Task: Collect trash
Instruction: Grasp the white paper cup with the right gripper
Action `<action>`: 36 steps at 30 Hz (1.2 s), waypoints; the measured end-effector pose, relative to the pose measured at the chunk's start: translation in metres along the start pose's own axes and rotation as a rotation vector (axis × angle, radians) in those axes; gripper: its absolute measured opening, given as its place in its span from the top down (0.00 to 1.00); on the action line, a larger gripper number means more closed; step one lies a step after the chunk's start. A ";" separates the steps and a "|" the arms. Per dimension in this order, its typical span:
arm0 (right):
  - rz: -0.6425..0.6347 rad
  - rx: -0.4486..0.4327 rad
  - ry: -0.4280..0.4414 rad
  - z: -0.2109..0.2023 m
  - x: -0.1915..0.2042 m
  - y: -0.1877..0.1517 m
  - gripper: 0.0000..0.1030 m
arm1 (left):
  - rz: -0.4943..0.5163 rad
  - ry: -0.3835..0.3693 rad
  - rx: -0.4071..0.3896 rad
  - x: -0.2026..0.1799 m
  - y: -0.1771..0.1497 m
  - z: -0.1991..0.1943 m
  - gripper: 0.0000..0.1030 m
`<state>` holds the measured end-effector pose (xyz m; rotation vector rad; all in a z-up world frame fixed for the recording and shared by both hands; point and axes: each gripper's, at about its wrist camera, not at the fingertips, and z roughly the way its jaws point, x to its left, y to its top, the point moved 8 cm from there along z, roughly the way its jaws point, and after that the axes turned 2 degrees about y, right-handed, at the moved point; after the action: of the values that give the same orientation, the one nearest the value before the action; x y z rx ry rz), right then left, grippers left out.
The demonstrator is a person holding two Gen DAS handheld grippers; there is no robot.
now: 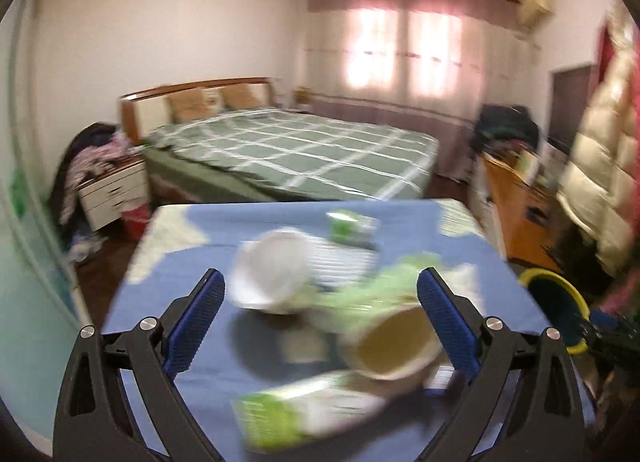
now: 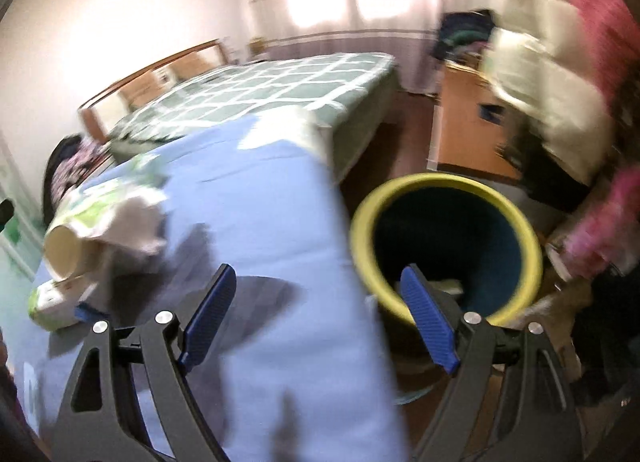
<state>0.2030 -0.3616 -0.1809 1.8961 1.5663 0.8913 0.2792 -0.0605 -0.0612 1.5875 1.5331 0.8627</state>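
Left wrist view: my left gripper gapes wide over blurred trash on the blue tablecloth: a white bowl, a tipped paper cup, a green carton. My right gripper, jaws spread and empty, straddles the table edge beside the yellow-rimmed bin.

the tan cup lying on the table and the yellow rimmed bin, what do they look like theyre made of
The tan cup looks like paper: matte beige inside, thin rolled rim, lying tipped on its side. Motion blur leaves this open.

The bin looks like moulded plastic: a smooth, even yellow rim with a slight sheen and a dark teal inner wall. Coated metal cannot be ruled out.
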 end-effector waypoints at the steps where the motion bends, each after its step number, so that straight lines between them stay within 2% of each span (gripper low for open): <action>1: -0.021 -0.001 0.016 0.002 0.014 0.003 0.22 | -0.019 0.031 -0.009 0.019 0.001 0.004 0.07; 5: -0.073 -0.001 0.081 0.012 0.063 0.015 0.22 | -0.059 0.154 -0.053 0.073 -0.002 0.016 0.07; 8: -0.127 -0.001 0.105 0.018 0.093 0.024 0.22 | -0.100 0.204 -0.074 0.103 -0.011 0.025 0.07; 11: -0.166 0.005 0.127 0.026 0.118 0.033 0.26 | -0.131 0.204 -0.059 0.117 -0.025 0.031 0.07; 16: -0.193 0.023 0.154 0.044 0.151 0.040 0.30 | -0.175 0.195 -0.043 0.129 -0.029 0.039 0.07; 19: -0.208 0.054 0.149 0.056 0.162 0.034 0.44 | -0.193 0.190 -0.048 0.132 -0.033 0.036 0.07; 21: -0.210 0.081 0.148 0.062 0.163 0.030 0.70 | -0.200 0.182 -0.045 0.131 -0.034 0.037 0.06; 24: -0.202 0.092 0.163 0.062 0.165 0.026 0.90 | -0.201 0.167 -0.041 0.127 -0.035 0.038 0.06; 26: -0.196 0.069 0.169 0.055 0.165 0.028 0.94 | -0.196 0.163 -0.046 0.125 -0.035 0.037 0.06; 36: -0.154 -0.055 0.235 0.001 0.167 0.059 0.97 | -0.201 0.150 -0.043 0.117 -0.038 0.031 0.06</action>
<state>0.2606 -0.2090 -0.1106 1.6548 1.7783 1.1078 0.2945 0.0546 -0.1132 1.3365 1.7338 0.9105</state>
